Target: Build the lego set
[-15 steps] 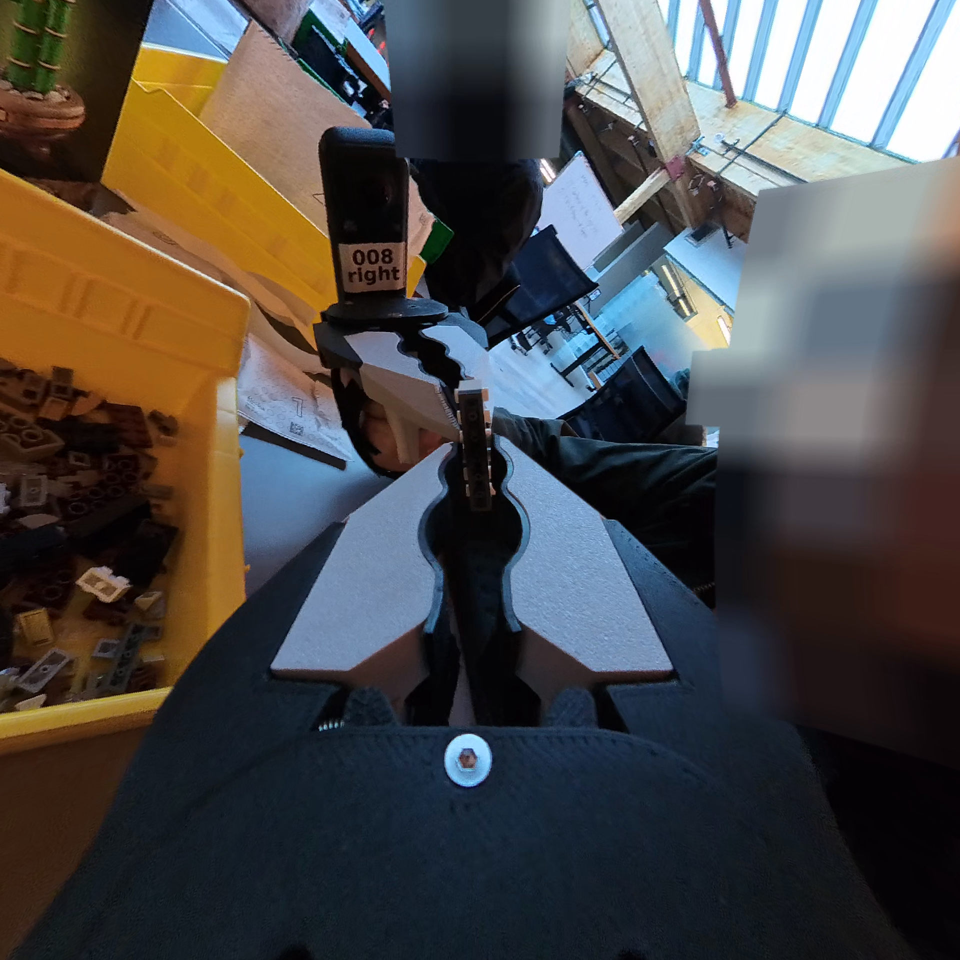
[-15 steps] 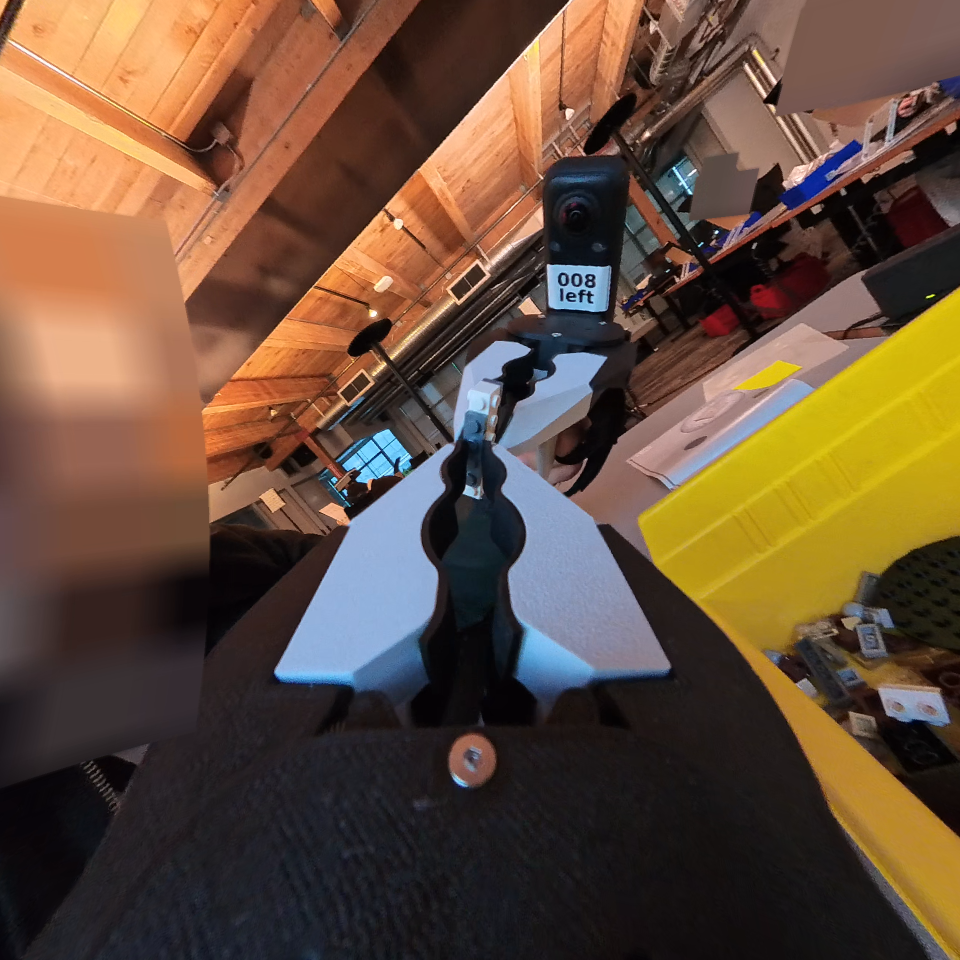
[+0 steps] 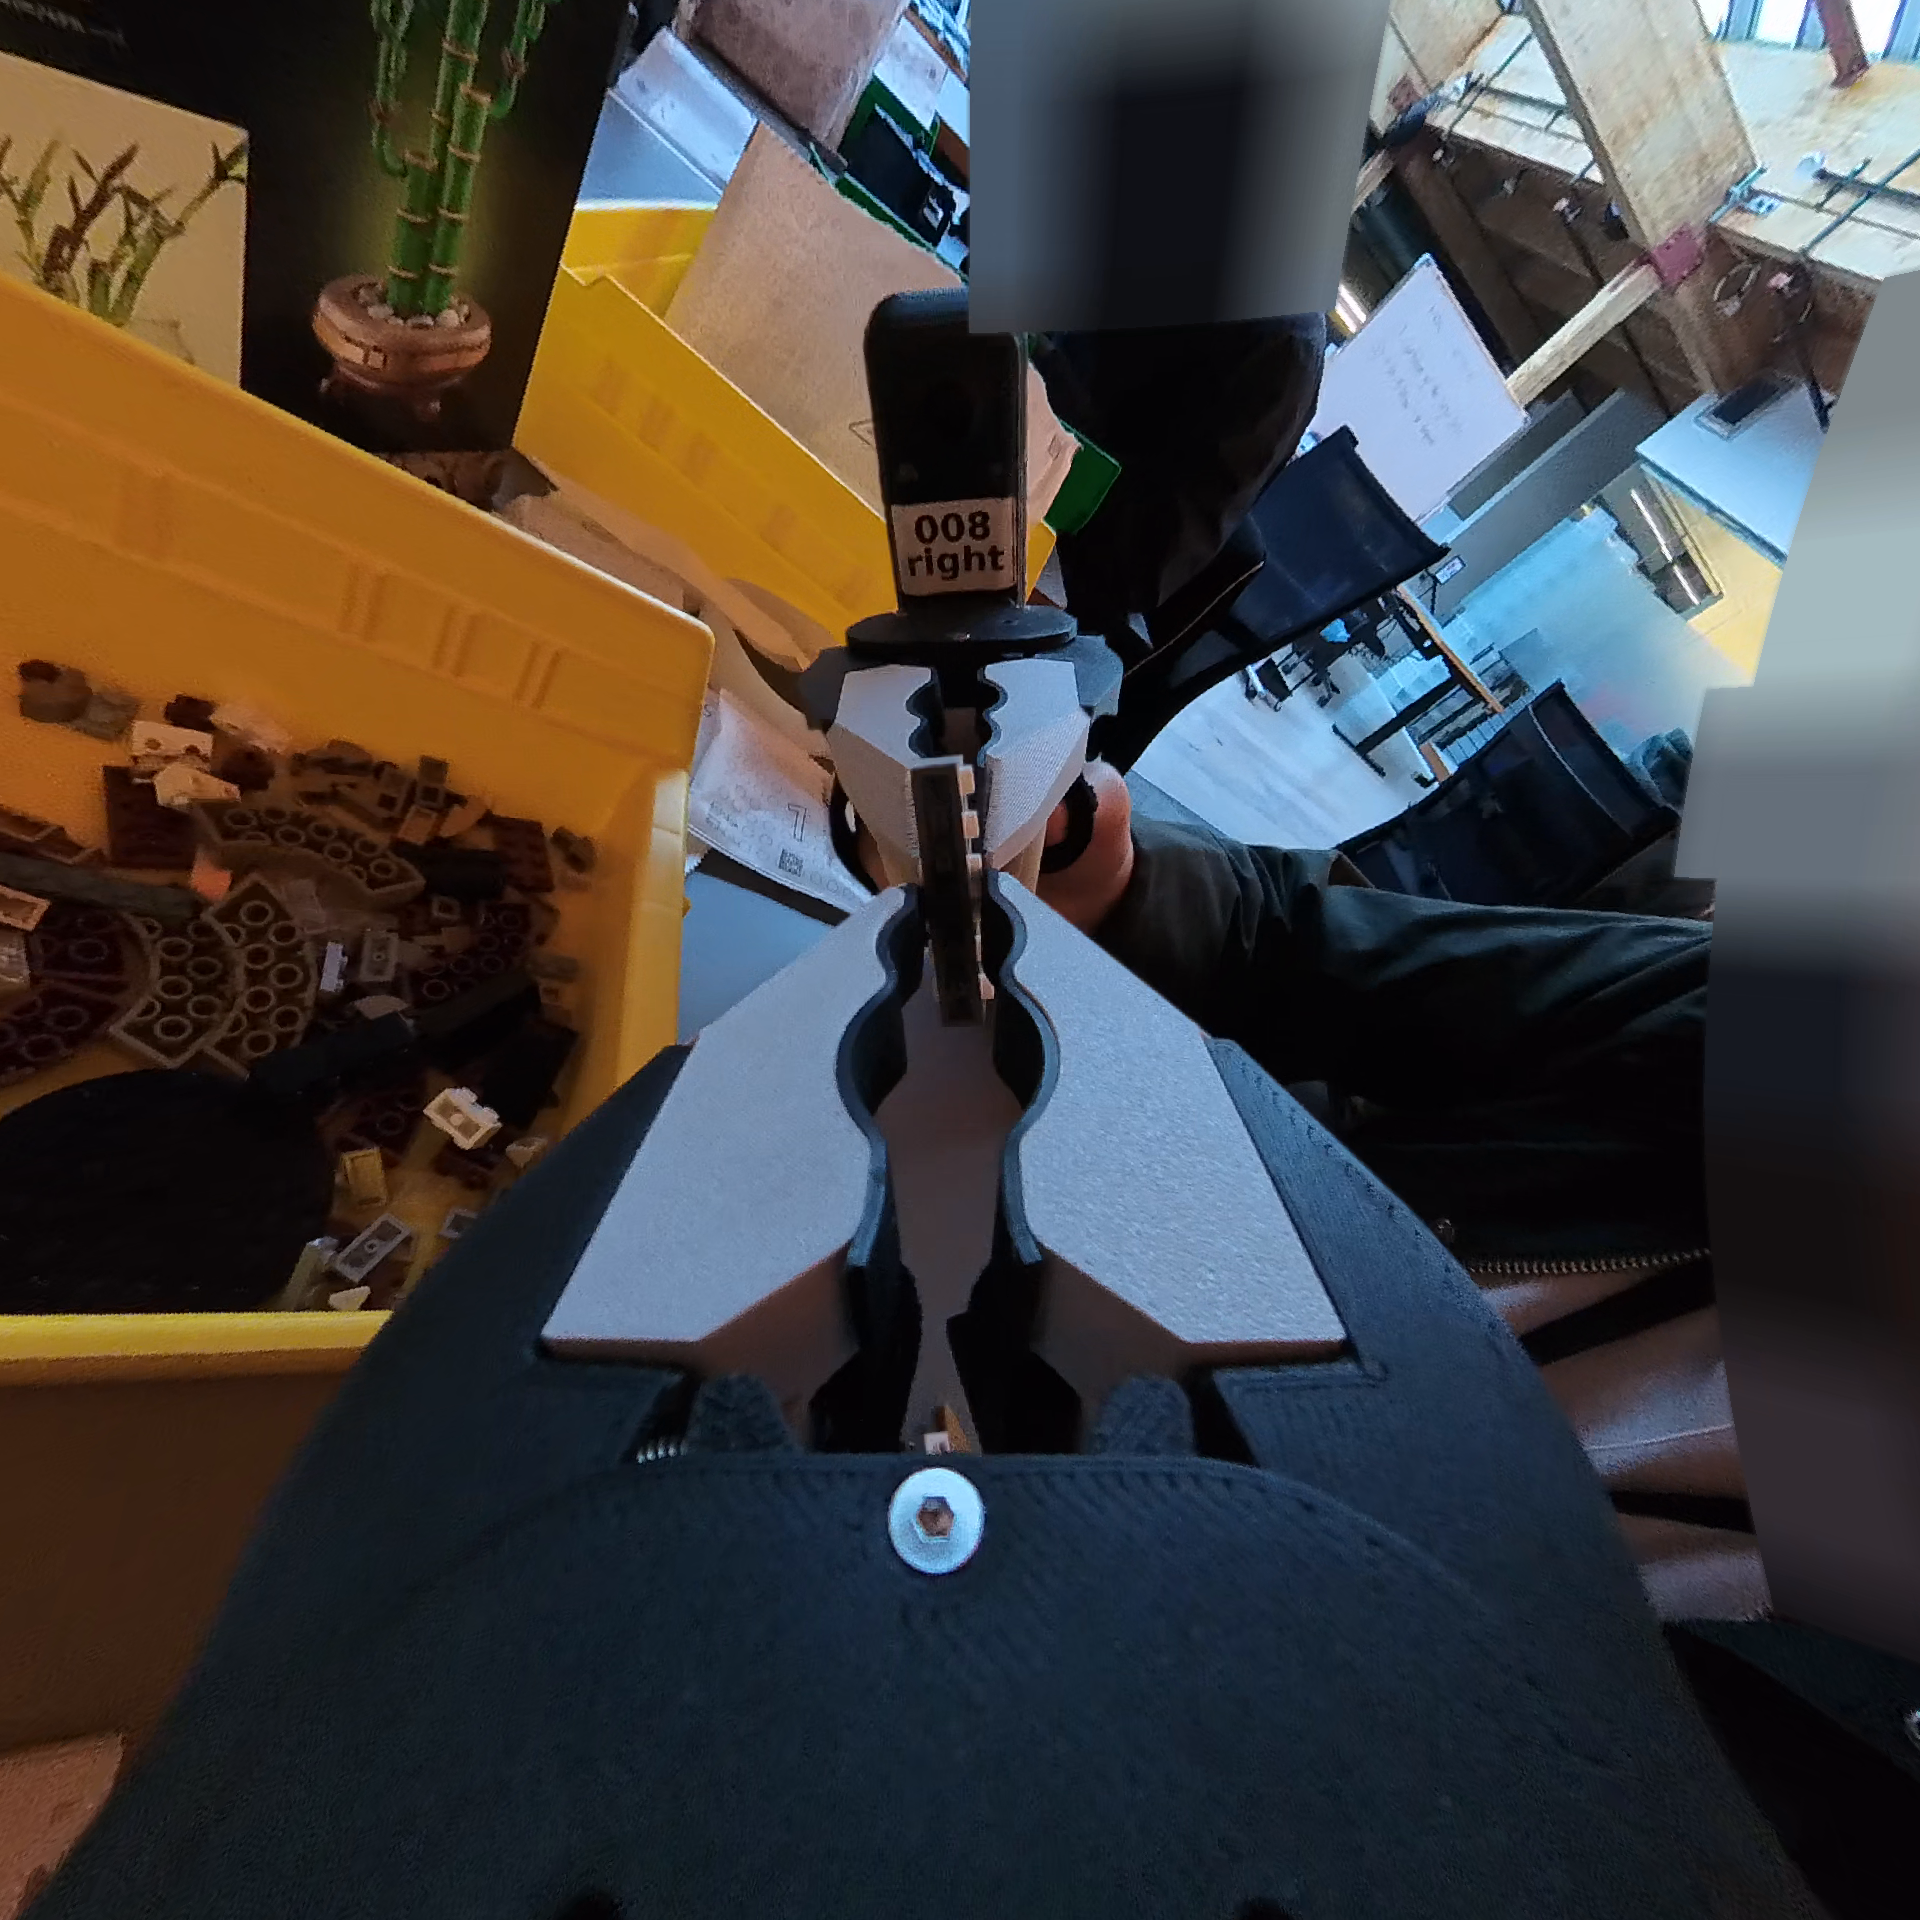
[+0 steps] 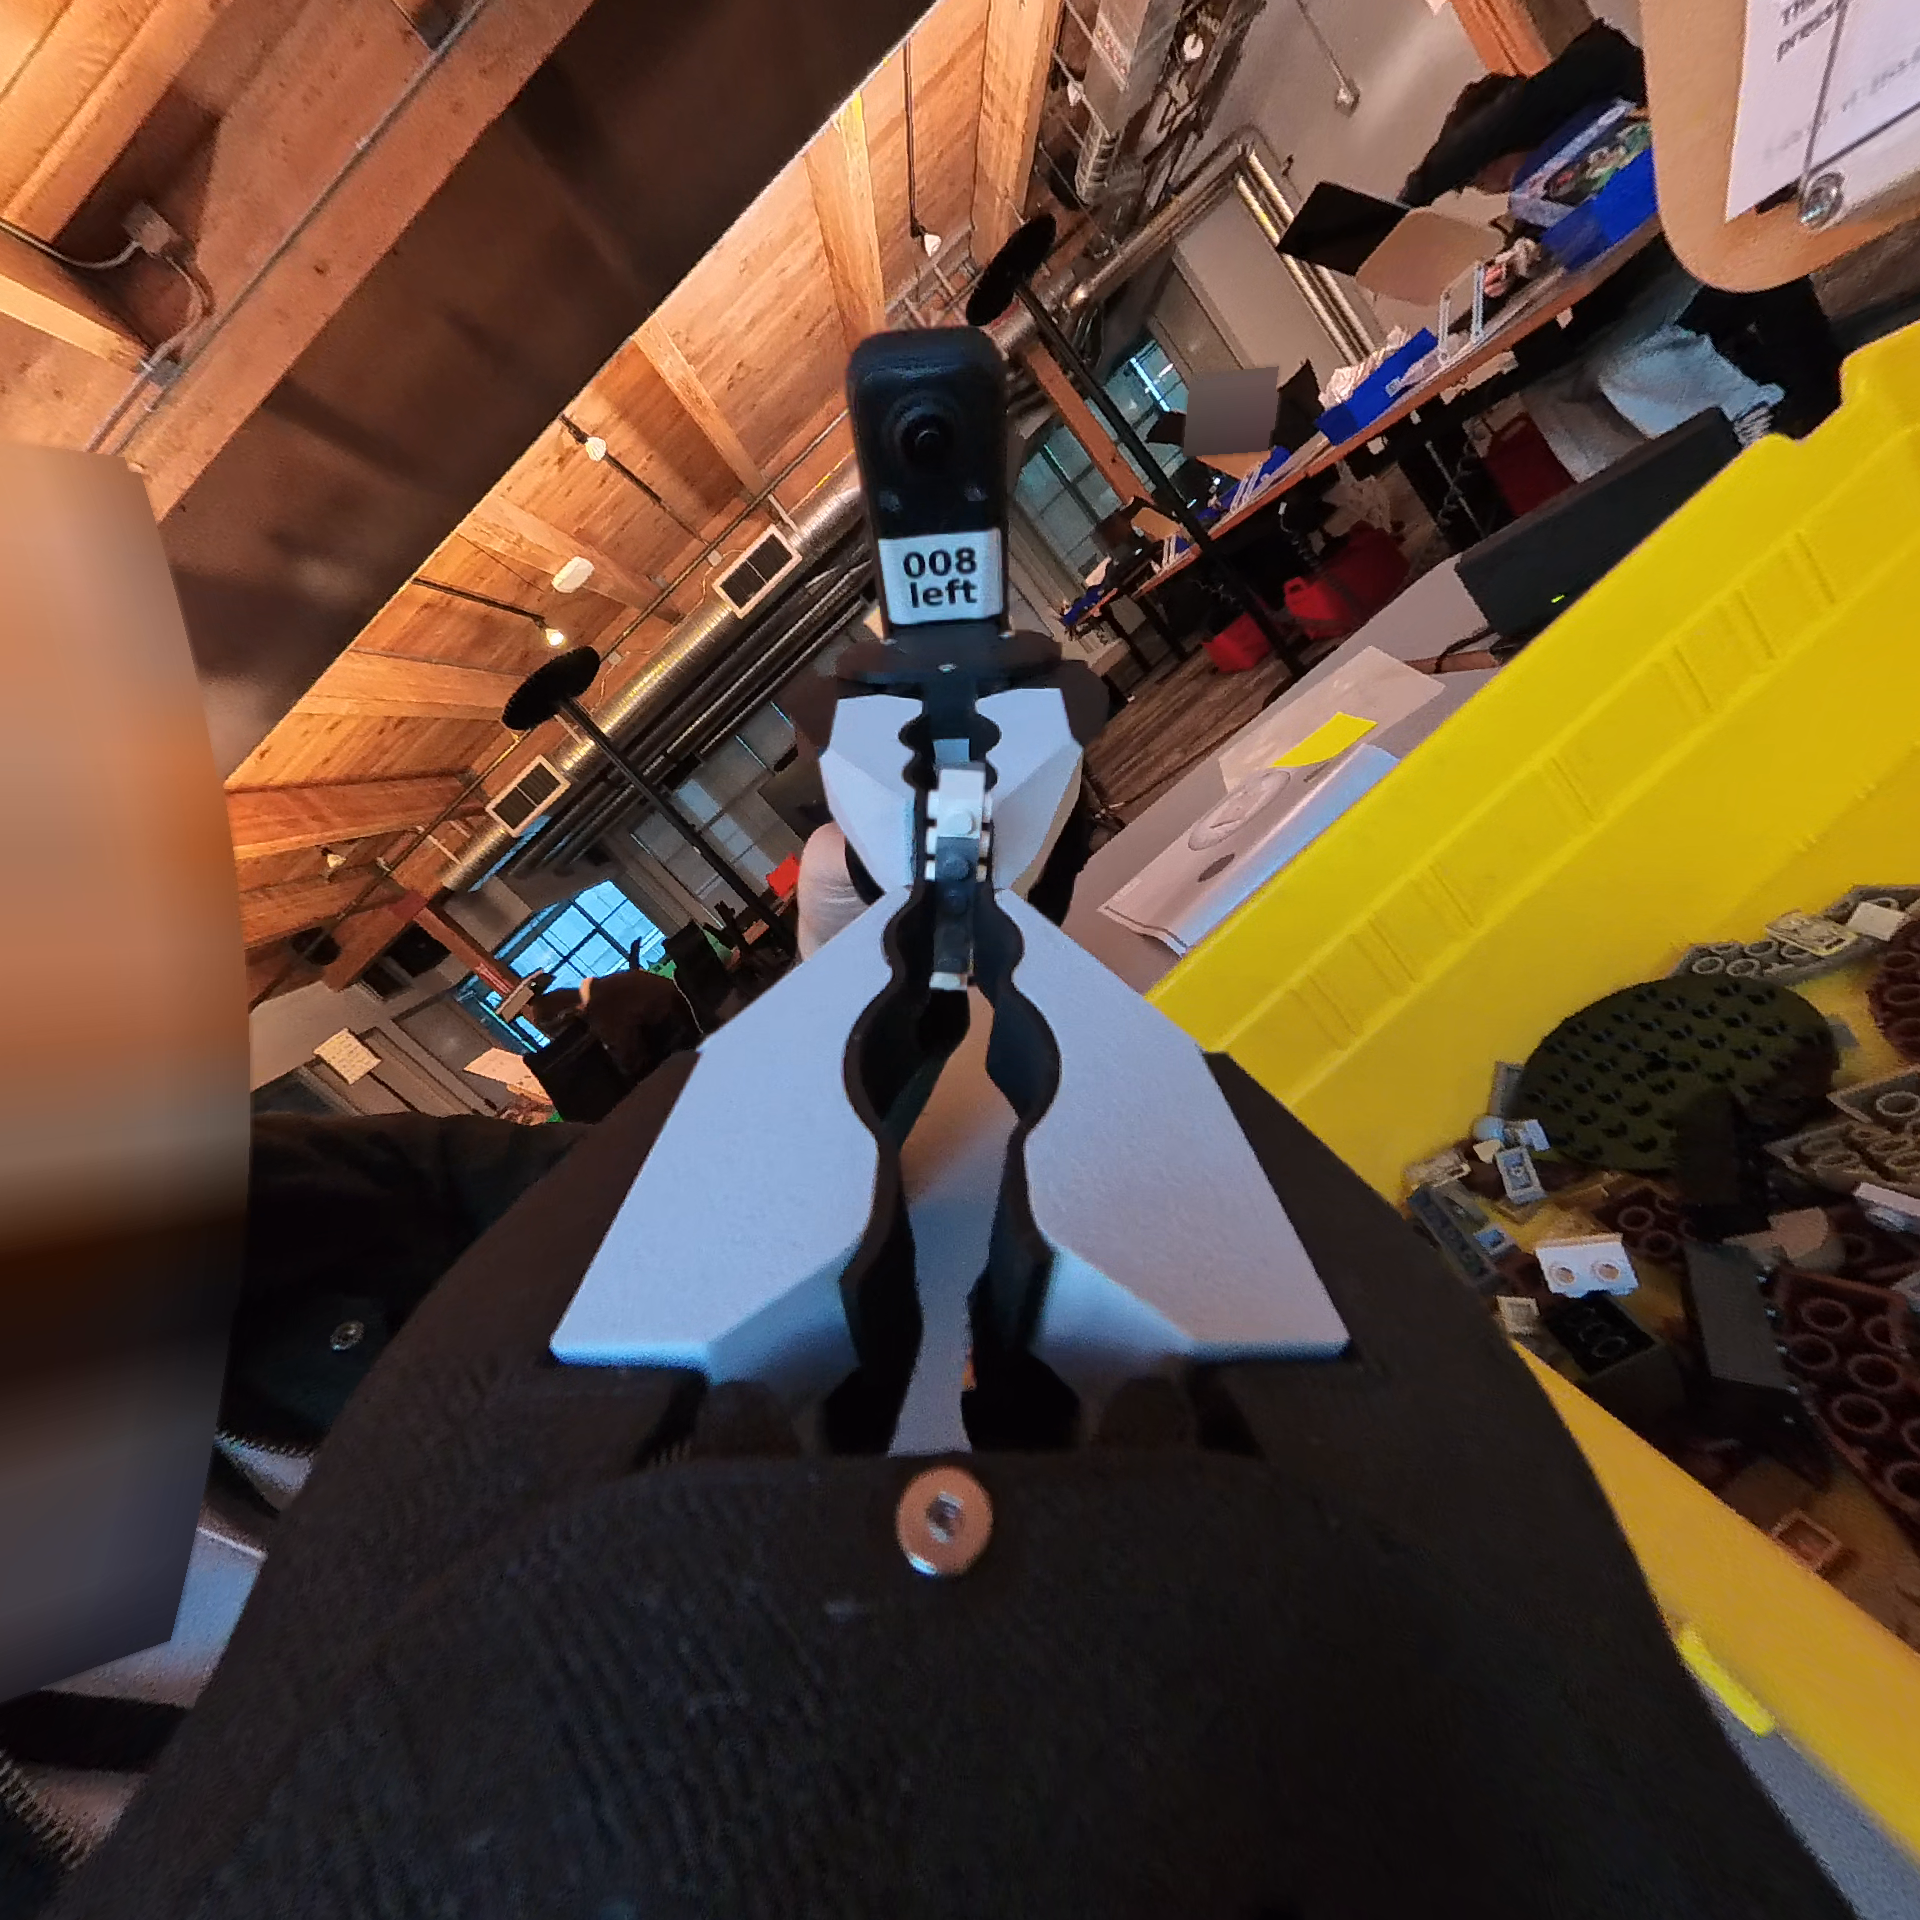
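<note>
I hold both grippers up in the air, tip to tip, facing each other. My left gripper point(image 3: 954, 935) has its jaws closed on the lower end of a thin dark lego plate point(image 3: 951, 894) that stands on edge, with small pale pieces along its right side. My right gripper point(image 3: 951, 774), seen opposite with a hand point(image 3: 1091, 831) behind it, is closed on the upper end of the same strip.

From the right wrist view, my right gripper point(image 4: 951, 935) pinches a dark grey piece of that assembly point(image 4: 954, 914), and white lego pieces point(image 4: 958, 805) attached to it sit in the closed tips of my left gripper point(image 4: 956, 790).

A yellow bin point(image 3: 343, 613) is to my left, holding a heap of loose lego pieces point(image 3: 291, 935) in brown, grey, black and white, plus a round black studded plate point(image 4: 1673, 1070). Behind the bin stands the set's box point(image 3: 416, 208), picturing green bamboo in a brown pot. Instruction sheets point(image 3: 758, 810) lie on the table just beside the bin.
</note>
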`<state>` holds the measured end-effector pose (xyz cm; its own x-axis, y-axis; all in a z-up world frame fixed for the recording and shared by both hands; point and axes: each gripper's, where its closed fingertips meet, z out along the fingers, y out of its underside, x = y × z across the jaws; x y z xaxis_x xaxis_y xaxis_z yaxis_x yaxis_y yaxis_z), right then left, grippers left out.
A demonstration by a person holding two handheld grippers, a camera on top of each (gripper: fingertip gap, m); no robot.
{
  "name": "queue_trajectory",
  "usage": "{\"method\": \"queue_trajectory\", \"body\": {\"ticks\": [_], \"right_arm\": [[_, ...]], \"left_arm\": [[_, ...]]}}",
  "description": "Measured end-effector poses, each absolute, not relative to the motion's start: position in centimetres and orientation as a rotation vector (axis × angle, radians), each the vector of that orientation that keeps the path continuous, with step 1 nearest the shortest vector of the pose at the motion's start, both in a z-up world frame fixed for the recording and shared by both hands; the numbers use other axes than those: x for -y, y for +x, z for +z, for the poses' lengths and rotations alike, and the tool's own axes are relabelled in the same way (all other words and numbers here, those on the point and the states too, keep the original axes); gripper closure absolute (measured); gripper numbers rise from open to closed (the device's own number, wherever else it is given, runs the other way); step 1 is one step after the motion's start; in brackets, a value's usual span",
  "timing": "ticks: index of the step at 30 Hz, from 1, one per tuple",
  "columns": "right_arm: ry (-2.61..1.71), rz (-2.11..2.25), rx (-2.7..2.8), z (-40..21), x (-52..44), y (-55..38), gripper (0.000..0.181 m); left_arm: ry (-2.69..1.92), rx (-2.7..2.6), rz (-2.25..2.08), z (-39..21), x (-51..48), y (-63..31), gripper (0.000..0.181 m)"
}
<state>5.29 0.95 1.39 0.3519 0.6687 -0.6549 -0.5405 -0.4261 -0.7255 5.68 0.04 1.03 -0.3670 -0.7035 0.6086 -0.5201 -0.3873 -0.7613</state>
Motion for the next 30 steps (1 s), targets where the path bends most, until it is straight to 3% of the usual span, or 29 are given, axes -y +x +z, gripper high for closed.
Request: {"method": "queue_trajectory", "body": {"ticks": [9, 14, 24, 27, 30], "right_arm": [[-1.485, 1.326, 0.126, 1.9, -0.9, 5.6, 0.177], [-1.346, 1.283, -0.024, 3.6, -0.8, 10.5, 0.178], [-1.035, 1.459, 0.421, 8.0, 4.7, 6.1, 0.176], [-1.111, 1.372, 0.387, 7.1, 3.5, 6.3, 0.177], [-1.485, 0.930, 0.111, 1.3, -2.5, 9.8, 0.175]], "left_arm": [[-1.652, -1.536, -1.891, 2.1, -0.6, 6.0, 0.173], [-1.490, -1.045, -2.010, 8.4, -9.6, 0.7, 0.174], [-1.518, -1.317, -2.114, 6.3, -3.7, 3.8, 0.173], [-1.524, -1.335, -2.084, 6.4, -3.6, 3.7, 0.173], [-1.597, -1.350, -2.014, 5.3, -4.1, 3.9, 0.172]]}}
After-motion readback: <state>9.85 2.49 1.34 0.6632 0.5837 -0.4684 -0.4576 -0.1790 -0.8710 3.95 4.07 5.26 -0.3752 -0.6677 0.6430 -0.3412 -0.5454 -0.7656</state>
